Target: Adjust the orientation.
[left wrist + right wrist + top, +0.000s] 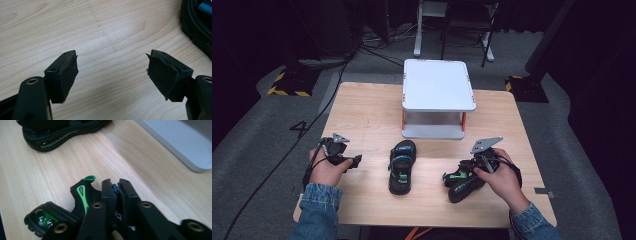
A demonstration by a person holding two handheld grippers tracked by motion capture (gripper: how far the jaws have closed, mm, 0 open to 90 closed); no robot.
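Two black sandals with green and blue trim are on the wooden table point(362, 115). One sandal point(402, 166) lies flat at the table's middle; its sole edge point(60, 135) shows at the top of the right gripper view and its edge point(197, 22) at the right of the left gripper view. My right gripper point(462, 172) is shut on a strap of the second sandal point(464, 182), which sits tilted at the front right; its jaws pinch the strap point(114, 188) beside the green heel loop point(89, 179). My left gripper point(357, 161) stands open over bare wood point(112, 65), left of the middle sandal.
A white two-tier shelf point(438, 85) with orange posts stands at the table's far middle; its lower board point(180, 142) is close ahead of the right gripper. A cable point(287, 150) runs off the left side over the grey floor.
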